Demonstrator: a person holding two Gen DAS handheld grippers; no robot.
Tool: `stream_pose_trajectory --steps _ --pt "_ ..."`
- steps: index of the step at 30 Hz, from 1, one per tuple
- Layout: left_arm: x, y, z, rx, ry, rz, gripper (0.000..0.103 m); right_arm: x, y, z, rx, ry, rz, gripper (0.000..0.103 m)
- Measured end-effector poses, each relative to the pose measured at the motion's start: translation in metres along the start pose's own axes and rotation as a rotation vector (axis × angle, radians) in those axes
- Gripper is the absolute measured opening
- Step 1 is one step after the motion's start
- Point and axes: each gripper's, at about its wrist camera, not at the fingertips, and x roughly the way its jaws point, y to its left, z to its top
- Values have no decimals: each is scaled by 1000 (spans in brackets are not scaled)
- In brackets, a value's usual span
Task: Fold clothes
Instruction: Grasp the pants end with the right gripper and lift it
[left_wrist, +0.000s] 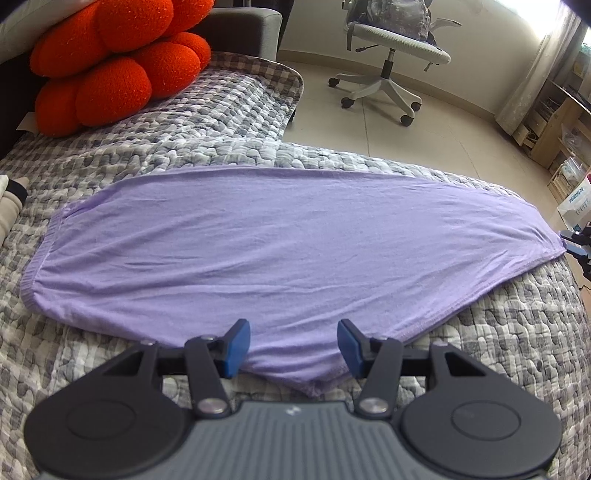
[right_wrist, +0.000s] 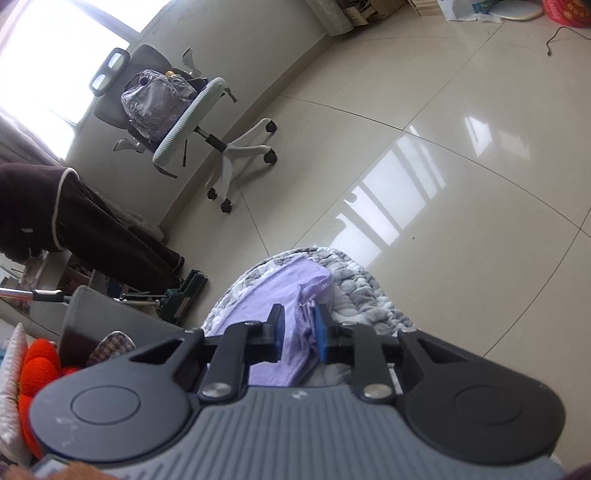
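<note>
A lilac garment (left_wrist: 280, 236) lies spread flat across a checked quilt (left_wrist: 498, 339), its near corner between the left gripper (left_wrist: 293, 347)'s wide-spread fingers, while the right gripper (right_wrist: 298, 332) pinches its far-right edge.

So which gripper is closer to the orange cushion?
Left. The left gripper sits at the shirt's near edge, the orange cushion beyond it. The right gripper holds the shirt's far corner.
</note>
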Motion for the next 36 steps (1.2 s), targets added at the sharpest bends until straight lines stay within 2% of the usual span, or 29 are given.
stream_pose_trajectory --steps 10,16,21,24,27,32,36 --pt "-1 3 0 3 -4 5 54 3 -8 2 73 -6 21 26" --pt "0 1 -1 7 -1 6 54 10 -28 -1 252 -36 60 26" --pt "3 -4 -1 19 2 7 54 11 -30 1 322 -67 87 26" --pt "5 -7 -1 19 8 9 54 11 -28 4 325 -70 87 26" --pt "5 -10 0 14 5 0 54 10 -21 5 274 -83 67 25" --pt "-1 -16 2 -4 -9 -33 54 6 -15 6 217 -105 78 9" --pt "-6 -18 5 -29 -28 -70 54 3 -7 4 138 -129 62 8"
